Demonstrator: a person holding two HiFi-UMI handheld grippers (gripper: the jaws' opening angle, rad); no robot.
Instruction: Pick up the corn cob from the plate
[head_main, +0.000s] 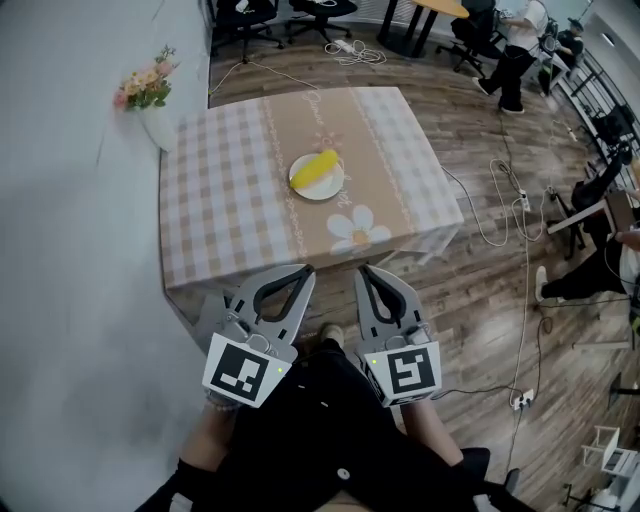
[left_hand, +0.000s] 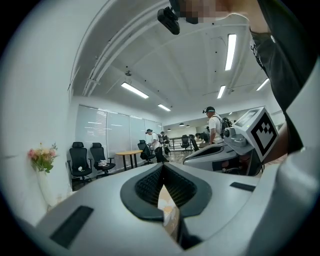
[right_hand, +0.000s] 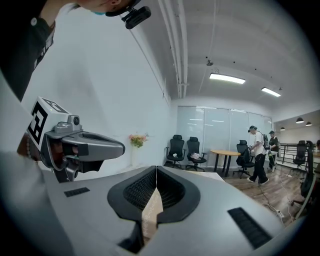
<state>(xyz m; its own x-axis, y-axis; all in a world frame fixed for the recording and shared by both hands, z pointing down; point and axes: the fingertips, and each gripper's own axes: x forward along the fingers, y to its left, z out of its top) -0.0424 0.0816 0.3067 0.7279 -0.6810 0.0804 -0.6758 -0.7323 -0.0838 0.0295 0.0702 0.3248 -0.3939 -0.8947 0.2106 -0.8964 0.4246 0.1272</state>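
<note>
left tongs (head_main: 306, 270): jaws together, nothing held, just short of the worktop's (head_main: 230, 200) near edge | right tongs (head_main: 364, 268): jaws together, nothing held, beside the left | corn cob (head_main: 318, 167): yellow, lying on white plate (head_main: 318, 197), mid-worktop, well apart from both tongs | flowers (head_main: 148, 88): far left corner

Checked cloth tablecloth (head_main: 220, 200), glossy plate (head_main: 300, 183), wood-plank floor (head_main: 480, 290)
</note>
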